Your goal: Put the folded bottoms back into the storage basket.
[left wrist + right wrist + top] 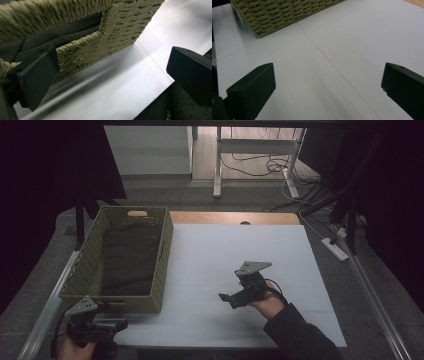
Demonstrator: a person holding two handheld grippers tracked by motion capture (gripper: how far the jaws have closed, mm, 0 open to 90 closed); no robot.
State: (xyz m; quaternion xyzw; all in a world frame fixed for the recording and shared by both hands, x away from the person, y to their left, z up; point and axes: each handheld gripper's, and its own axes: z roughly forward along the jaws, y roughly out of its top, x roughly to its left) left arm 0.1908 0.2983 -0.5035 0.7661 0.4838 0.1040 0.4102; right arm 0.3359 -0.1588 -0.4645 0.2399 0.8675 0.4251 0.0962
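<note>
High view, left gripper (119, 324): at 7 o'clock of the table, at the near edge, held in one hand (75, 349) that comes in from the bottom; it lies low and points toward 3 o'clock, just in front of the near wall of the basket (131, 304).
High view, right gripper (226, 298): at about 5 o'clock from the table's middle, held in one hand (270, 304) with a dark sleeve (300, 335); it points toward 9 o'clock, toward the basket, and is well apart from it.
High view, counts: two grippers, two hands, one woven green basket, one dark cloth (129, 260) lying inside the basket, one white table top (240, 250).
High view, basket place: at 9 o'clock on the table, along the left edge.

Left gripper view, jaws: spread wide, with nothing between them; one black jaw at 8 o'clock, one at 3 o'clock.
Left gripper view, basket (120, 27): at 11 o'clock, very near; the jaw at 8 o'clock is just beside its wall, and I cannot tell if it touches.
Left gripper view, cloth (62, 35): one dark piece, seen through the cut of the basket handle.

Right gripper view, jaws: released and far apart, with nothing between them, above the bare white top (342, 50).
Right gripper view, basket (277, 15): one corner at 11 o'clock, well apart from the jaws.
</note>
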